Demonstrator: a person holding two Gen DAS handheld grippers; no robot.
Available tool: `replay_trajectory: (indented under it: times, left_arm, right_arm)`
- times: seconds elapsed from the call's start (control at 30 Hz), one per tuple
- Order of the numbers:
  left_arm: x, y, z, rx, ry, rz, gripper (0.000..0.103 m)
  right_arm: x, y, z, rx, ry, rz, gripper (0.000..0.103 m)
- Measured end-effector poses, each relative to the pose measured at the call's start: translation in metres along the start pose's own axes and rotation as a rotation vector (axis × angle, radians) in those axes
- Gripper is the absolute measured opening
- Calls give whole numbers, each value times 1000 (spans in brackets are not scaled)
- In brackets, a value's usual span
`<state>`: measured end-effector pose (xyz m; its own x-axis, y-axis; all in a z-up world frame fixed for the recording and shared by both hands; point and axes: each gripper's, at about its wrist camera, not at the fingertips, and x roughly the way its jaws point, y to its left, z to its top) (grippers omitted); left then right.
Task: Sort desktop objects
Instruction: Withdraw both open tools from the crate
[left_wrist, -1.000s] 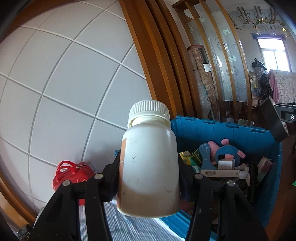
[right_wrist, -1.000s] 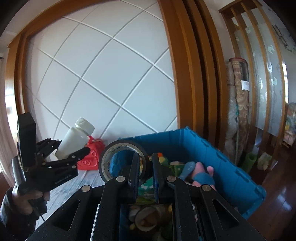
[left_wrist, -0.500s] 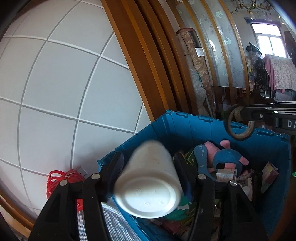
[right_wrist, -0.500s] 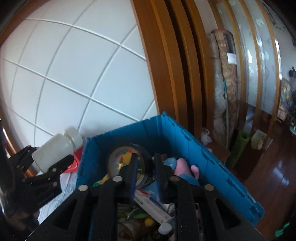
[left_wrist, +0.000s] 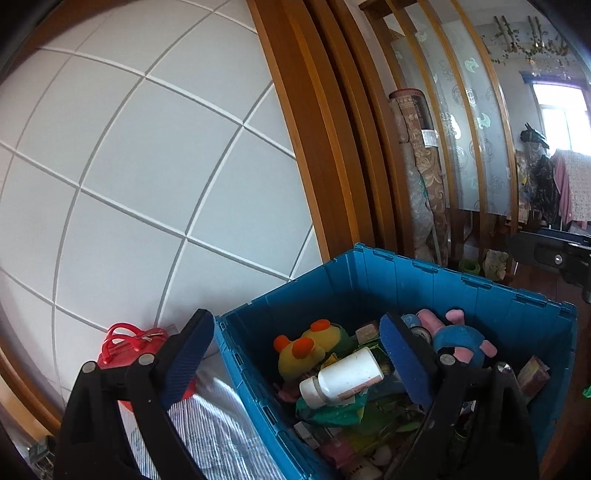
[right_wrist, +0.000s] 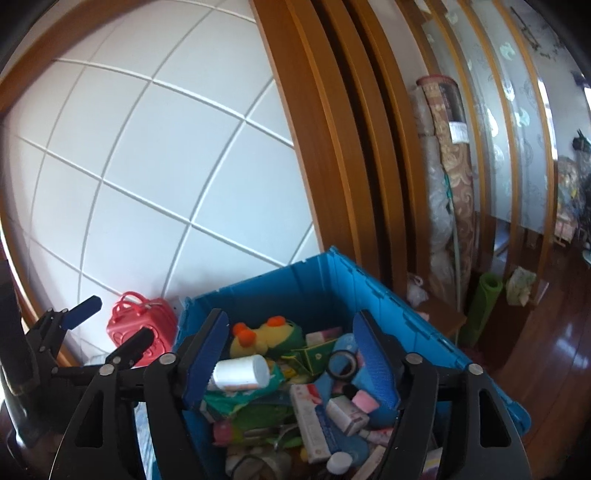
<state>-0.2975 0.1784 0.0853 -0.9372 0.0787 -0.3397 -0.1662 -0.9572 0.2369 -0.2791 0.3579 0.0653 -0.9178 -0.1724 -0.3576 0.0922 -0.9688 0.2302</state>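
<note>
A white bottle (left_wrist: 343, 376) lies on its side in the blue bin (left_wrist: 443, 273), on top of a green packet. My left gripper (left_wrist: 295, 317) hangs over the bin's left corner, its jaws opening and nothing between the pads. In the right wrist view the same bottle (right_wrist: 240, 373) shows under my right gripper (right_wrist: 291, 315), whose jaws are also opening and hold nothing. A black roll of tape (right_wrist: 341, 363) rests in the bin (right_wrist: 295, 291) near the right pad. The left gripper (right_wrist: 114, 321) stands to the left of the bin.
The bin is packed with a yellow-green plush (left_wrist: 310, 347), a blue-pink plush (left_wrist: 458, 339), boxes and small bottles. A red toy bag (left_wrist: 125, 343) stands against the white tiled wall, left of the bin. A striped cloth (left_wrist: 221, 424) covers the table. Wooden door frames rise behind.
The left gripper opened and the white bottle fell into the bin. The right gripper opened and let the tape roll drop into the bin. Both hands moved over the bin.
</note>
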Motion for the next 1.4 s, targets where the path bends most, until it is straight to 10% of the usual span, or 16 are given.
replay_trajectory:
  times: [0.97,1.4]
  left_arm:
    - [-219,114,-162,-69,-92,76,101]
    - [-287,125,-179,-83,-136,78,103]
  right_arm:
    - [-191,182,-182,-80,-127,-115,91]
    - [-244,220,-210,-105,-126,-82,93]
